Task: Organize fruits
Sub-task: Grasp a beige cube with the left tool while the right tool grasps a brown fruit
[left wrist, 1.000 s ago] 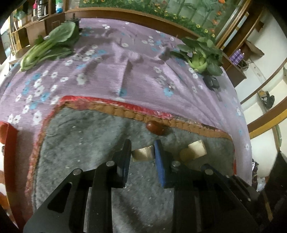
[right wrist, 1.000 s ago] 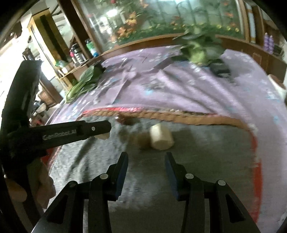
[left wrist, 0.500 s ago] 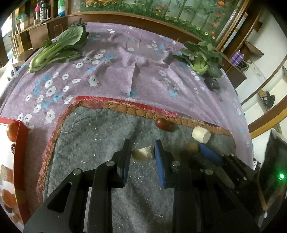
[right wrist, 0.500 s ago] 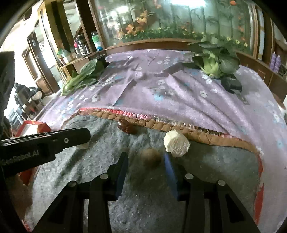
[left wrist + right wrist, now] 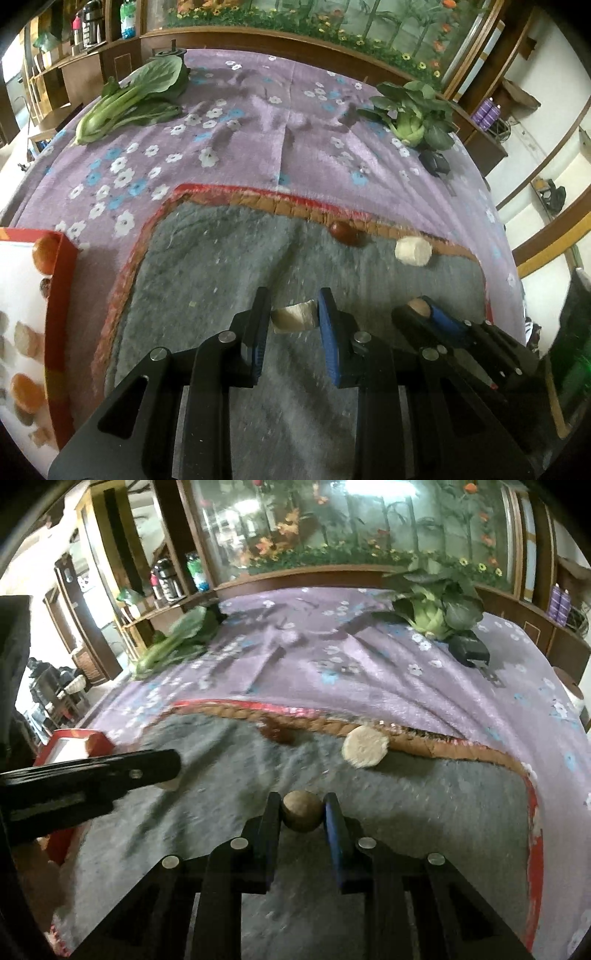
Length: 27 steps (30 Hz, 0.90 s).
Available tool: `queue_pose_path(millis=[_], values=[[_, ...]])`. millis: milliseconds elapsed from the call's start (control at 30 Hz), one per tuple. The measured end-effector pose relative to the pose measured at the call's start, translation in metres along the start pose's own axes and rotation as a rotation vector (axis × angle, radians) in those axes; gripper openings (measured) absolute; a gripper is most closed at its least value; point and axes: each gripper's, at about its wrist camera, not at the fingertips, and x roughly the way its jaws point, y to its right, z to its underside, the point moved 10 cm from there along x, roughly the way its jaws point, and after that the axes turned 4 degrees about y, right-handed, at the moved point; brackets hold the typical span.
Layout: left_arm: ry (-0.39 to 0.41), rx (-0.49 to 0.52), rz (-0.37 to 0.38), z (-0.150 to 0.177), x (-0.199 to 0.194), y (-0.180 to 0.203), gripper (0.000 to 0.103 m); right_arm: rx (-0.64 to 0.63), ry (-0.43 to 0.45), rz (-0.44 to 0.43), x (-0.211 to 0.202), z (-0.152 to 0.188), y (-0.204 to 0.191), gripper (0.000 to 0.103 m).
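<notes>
Right wrist view: my right gripper [image 5: 303, 812] clamps the small round brown fruit [image 5: 302, 810] across its middle; light, firm, apt to roll. My left gripper [image 5: 293, 318] pinches a pale cut fruit chunk [image 5: 294, 317], soft. Red tray [image 5: 61, 314] at nine o'clock.

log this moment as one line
left gripper: shut on pale chunk | right gripper: shut on brown ball | surface: grey mat

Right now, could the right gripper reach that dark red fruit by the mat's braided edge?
Probably not yet: the right gripper is already closed on a round brown fruit. The dark red fruit lies ahead on open grey mat with nothing blocking the path, so it seems reachable once the gripper is freed.
</notes>
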Motion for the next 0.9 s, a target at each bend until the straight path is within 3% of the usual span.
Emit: queue_pose_path(millis=[500,900], values=[[0.01,0.055,-0.068,0.053,-0.041,-0.036,0.025,-0.021,0.001,-0.051,-0.028,0.032,-0.062,0.022],[0.026,0.102,-0.083,0.073,-0.058,-0.047,0.025,-0.044,-0.004,-0.056,-0.039,0.043,-0.09,0.022]])
